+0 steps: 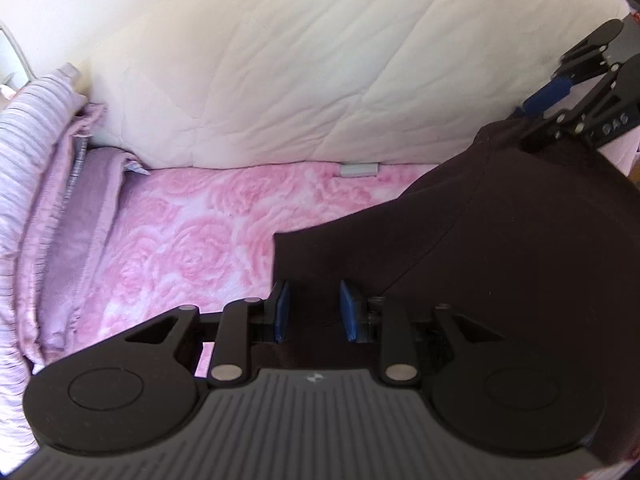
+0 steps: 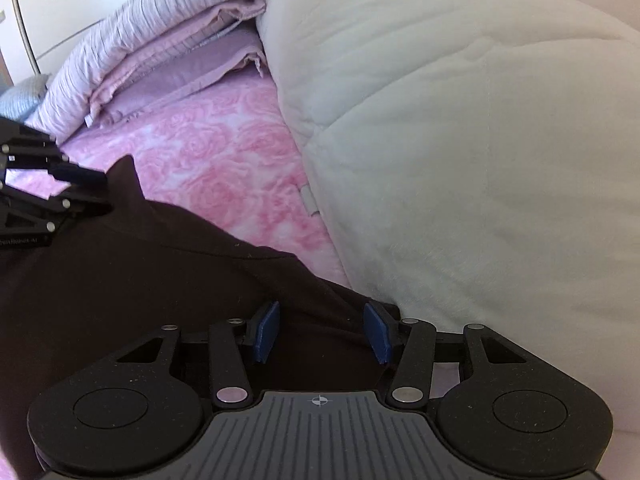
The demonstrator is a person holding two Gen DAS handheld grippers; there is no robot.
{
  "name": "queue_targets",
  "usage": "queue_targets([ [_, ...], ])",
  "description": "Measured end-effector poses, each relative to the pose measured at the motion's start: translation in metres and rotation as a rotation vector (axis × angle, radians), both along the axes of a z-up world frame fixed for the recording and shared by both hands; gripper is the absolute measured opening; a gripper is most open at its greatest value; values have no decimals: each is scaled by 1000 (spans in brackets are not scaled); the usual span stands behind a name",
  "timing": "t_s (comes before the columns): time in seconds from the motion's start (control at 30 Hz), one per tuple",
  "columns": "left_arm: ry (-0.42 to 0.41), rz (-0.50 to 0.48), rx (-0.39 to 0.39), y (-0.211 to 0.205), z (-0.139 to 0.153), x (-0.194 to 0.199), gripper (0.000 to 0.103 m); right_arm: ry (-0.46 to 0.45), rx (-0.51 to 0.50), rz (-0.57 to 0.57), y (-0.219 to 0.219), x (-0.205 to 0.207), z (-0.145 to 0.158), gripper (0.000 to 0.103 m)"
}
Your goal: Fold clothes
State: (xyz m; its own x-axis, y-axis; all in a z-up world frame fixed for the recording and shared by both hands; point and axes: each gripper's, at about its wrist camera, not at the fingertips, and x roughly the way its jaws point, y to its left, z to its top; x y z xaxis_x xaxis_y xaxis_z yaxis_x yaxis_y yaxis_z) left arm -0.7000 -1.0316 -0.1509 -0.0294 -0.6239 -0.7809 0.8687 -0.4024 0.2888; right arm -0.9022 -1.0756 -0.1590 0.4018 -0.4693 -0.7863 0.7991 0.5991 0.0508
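Dark garment (image 2: pixel 120 280) being carried over the bed (image 1: pixel 192 220).
It is held at two edges in part-closed left gripper (image 1: pixel 314 312) and right gripper (image 2: pixel 322 332) fingers; laying flat beside the duvet (image 2: pixel 460 120) is needed next.

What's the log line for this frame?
left gripper: shut on dark garment | right gripper: garment between pads, grip unclear | surface: pink rose blanket

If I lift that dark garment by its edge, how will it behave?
The dark garment will probably droop: it lies flat in soft creases on the pink rose blanket. It looks thin, so likely light. On that fuzzy surface it may drag and bunch rather than slide.
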Motion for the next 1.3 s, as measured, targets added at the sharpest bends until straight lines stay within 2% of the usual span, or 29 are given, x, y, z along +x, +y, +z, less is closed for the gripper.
queue_targets([
  [0.07, 11, 34, -3, 18, 12, 12, 25, -18, -16, -18, 11, -3, 15, 50],
  [0.13, 55, 65, 2, 43, 21, 23, 25, -72, -30, -26, 34, -7, 27, 50],
  [0.2, 85, 88, 36, 64, 22, 31, 25, -115, -22, 12, 64, -9, 33, 50],
  [0.27, 63, 91, 102, 79, 7, 33, 25, -107, 20, 40, 91, -8, 24, 50],
  [0.33, 27, 61, 128, 85, -12, 33, 25, -78, 128, 38, 111, -8, 0, 50],
  [0.4, 31, 55, 133, 82, -14, 35, 30, -70, 179, -3, 125, -14, -15, 50],
  [0.47, 25, 76, 106, 85, -1, 38, 33, -80, 165, -29, 132, -23, -6, 50],
  [0.53, 2, 78, 71, 97, 11, 40, 29, -72, 133, -57, 140, -33, 8, 51],
  [0.6, -27, 44, 35, 116, 23, 39, 29, -24, 64, -14, 156, -36, 21, 51],
  [0.7, -91, -107, -16, 159, 31, 26, 30, 95, -74, 196, 193, -30, 31, 51],
  [0.77, -132, -203, -15, 185, 25, 15, 30, 159, -130, 314, 216, -26, 26, 51],
  [0.8, -147, -240, -5, 195, 20, 10, 31, 178, -136, 324, 221, -24, 22, 51],
  [0.9, -150, -266, 34, 213, 9, -2, 32, 211, -119, 303, 223, -18, 9, 51],
  [0.97, -193, -275, 18, 221, 5, -11, 32, 249, -118, 278, 220, -7, 1, 51],
  [1.03, -256, -294, -14, 225, -2, -19, 32, 289, -170, 281, 223, -2, -1, 51],
  [1.17, -323, -329, -70, 216, -10, -21, 32, 368, -252, 365, 227, 6, -8, 50],
  [1.3, -414, -375, -73, 204, -26, -17, 32, 476, -299, 451, 223, 14, -23, 50],
])
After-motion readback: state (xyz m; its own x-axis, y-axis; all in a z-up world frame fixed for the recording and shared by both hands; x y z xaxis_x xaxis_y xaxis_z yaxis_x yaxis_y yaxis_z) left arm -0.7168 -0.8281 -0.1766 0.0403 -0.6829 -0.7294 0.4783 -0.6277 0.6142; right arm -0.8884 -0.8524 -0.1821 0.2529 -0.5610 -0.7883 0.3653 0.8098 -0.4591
